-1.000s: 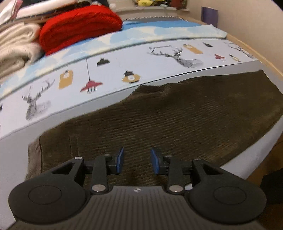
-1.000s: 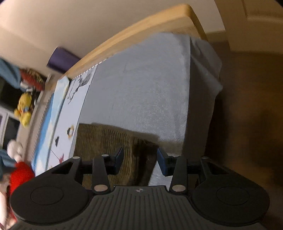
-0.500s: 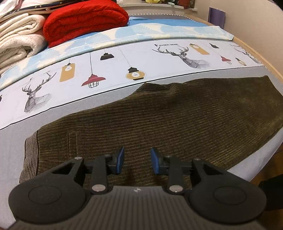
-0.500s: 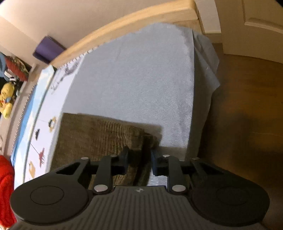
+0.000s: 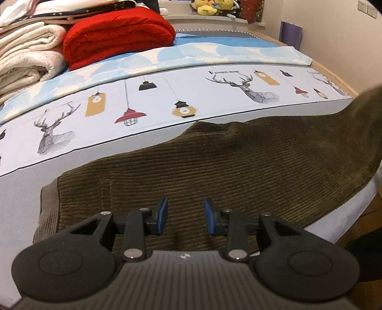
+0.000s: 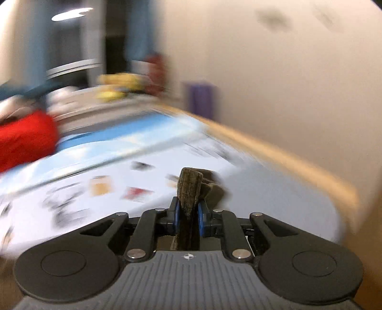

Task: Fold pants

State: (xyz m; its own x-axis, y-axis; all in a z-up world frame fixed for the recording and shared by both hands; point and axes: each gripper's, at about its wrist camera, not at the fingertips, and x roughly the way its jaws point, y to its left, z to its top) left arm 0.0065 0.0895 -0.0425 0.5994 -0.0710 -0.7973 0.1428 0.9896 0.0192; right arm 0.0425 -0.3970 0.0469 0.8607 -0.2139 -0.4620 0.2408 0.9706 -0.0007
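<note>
Bed: wide bed (image 5: 28,190) with a grey sheet near, a pale band printed with deer and lamps behind it, and a blue patterned cover beyond.
Far left: red blanket (image 5: 114,40) folded beside a stack of cream blankets (image 5: 26,59); yellow plush toys (image 5: 210,6) on a ledge at the far end.
Pants: brown corduroy pants (image 5: 214,171) lie flat along the near edge of the bed, waistband at the left, legs running to the right.
Left tool: left tool (image 5: 183,215) hovers low over the pants near the waistband, its blue pads apart with nothing between them.
Right tool: right tool (image 6: 188,214) is clenched on a bunched end of the pants (image 6: 191,188), which sticks up between its pads; the view behind it is blurred.
Change: half a second ago the leg end lay flat on the sheet with the right tool's fingers around it; now that end is lifted off the bed and rises at the right edge of the left view.
Look: ribbed, dark olive-brown cloth, smooth apart from a small ridge at the far edge.
</note>
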